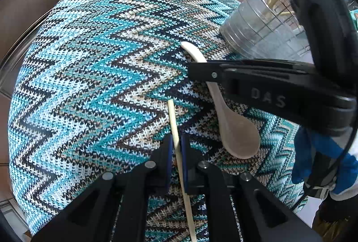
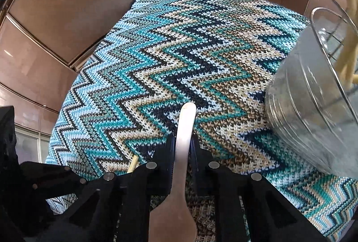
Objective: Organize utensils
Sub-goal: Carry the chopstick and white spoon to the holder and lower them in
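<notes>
Two claws engaged: my left claw [image 1: 176, 150] pinches a chopstick [image 1: 173, 121] at lower centre; my right claw [image 2: 183, 148] clamps the spoon [image 2: 184, 130] handle, left of the utensil holder [image 2: 313, 94].

Left wrist view: low and close over the zigzag cloth [image 1: 89, 76], facing forward past its fingers [image 1: 168, 159] toward the wire rack [image 1: 275, 9] off right. Right wrist view: just as close, same cloth [image 2: 179, 51] ahead, rack [image 2: 331, 40] right of the fingers [image 2: 166, 152]. Both share cloth and rack.
</notes>
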Demonstrator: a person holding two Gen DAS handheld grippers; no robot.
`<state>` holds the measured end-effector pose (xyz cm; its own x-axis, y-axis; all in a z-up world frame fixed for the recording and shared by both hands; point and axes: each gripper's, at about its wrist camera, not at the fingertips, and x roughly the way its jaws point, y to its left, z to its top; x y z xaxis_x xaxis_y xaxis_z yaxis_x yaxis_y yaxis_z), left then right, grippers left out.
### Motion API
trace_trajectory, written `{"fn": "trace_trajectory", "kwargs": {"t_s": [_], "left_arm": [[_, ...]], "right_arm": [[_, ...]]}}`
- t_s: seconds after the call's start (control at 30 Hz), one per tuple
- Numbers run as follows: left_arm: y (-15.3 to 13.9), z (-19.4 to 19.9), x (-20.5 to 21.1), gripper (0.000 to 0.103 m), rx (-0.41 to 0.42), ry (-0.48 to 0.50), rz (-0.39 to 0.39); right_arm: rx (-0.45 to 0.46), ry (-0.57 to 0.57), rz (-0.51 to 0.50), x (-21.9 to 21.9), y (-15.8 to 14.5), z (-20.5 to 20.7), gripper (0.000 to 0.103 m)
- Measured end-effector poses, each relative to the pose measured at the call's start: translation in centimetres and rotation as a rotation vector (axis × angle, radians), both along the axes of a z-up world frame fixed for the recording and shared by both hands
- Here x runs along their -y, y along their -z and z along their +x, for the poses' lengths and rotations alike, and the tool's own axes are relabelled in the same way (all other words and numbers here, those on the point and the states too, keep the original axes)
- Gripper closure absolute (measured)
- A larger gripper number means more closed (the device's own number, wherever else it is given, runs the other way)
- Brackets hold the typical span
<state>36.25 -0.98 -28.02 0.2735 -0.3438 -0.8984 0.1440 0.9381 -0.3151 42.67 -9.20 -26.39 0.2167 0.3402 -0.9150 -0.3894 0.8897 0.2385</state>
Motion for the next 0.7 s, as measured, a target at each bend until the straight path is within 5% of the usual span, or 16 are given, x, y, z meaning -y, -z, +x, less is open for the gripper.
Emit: {"fn": "trace_trajectory", "kwargs": {"t_s": [0.7], "left_arm": [[-6.7,-8.5,-0.6,0.098,0.297,-0.047,-0.018]], "right_arm": [[0.375,0.036,0.139,5.1,-7.8,-13.3,0.091]]}}
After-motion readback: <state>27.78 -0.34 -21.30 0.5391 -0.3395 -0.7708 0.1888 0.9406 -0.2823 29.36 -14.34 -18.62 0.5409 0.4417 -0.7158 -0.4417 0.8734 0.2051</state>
